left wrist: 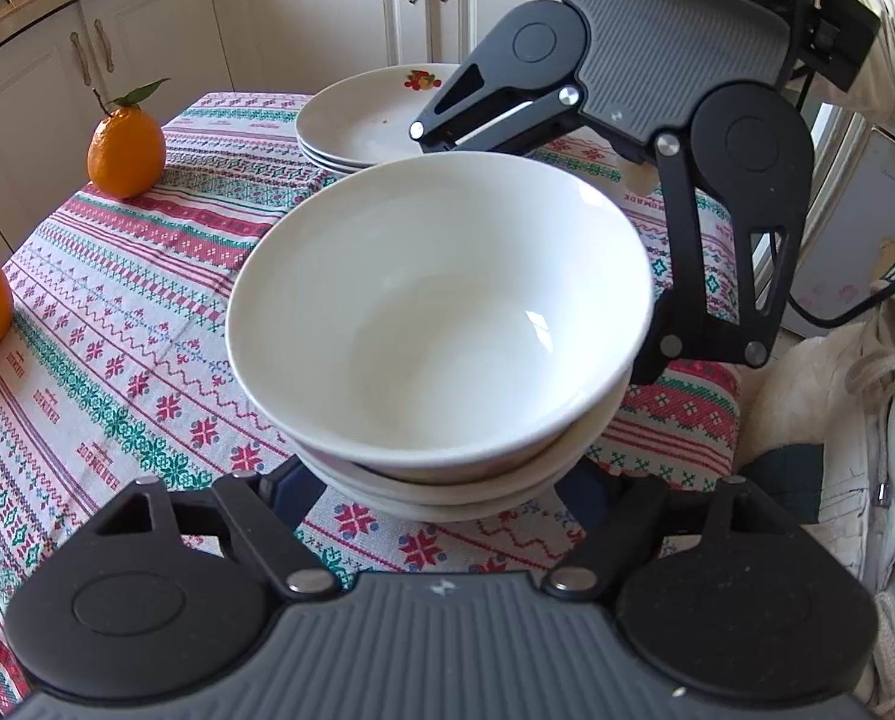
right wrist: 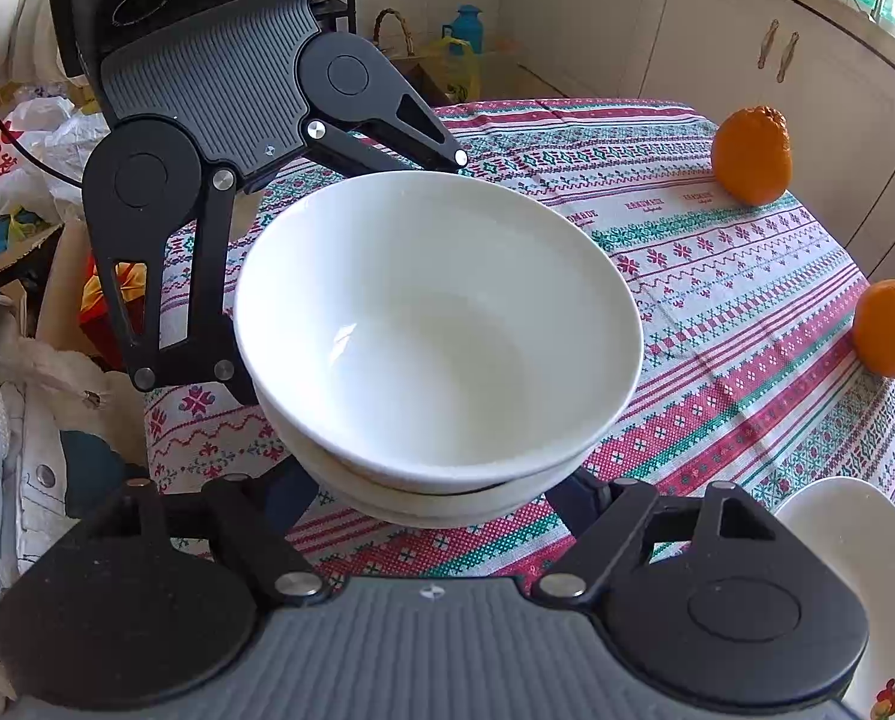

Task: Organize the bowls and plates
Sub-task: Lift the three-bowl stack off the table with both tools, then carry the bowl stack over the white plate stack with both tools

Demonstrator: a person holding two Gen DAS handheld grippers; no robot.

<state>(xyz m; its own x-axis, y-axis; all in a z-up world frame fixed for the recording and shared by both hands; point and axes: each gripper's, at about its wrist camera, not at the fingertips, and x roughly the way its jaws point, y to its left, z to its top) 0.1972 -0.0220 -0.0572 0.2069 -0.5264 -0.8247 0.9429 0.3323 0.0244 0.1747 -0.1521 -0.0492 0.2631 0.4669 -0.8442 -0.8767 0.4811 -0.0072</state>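
Flanking stacked bowls [left wrist: 441, 324], both tools spread wide

You see cream panelled cabinet doors [left wrist: 303, 6] across the top of the frame, a red-and-green patterned tablecloth [left wrist: 117, 324] filling the middle, and daylight brightening the upper left.
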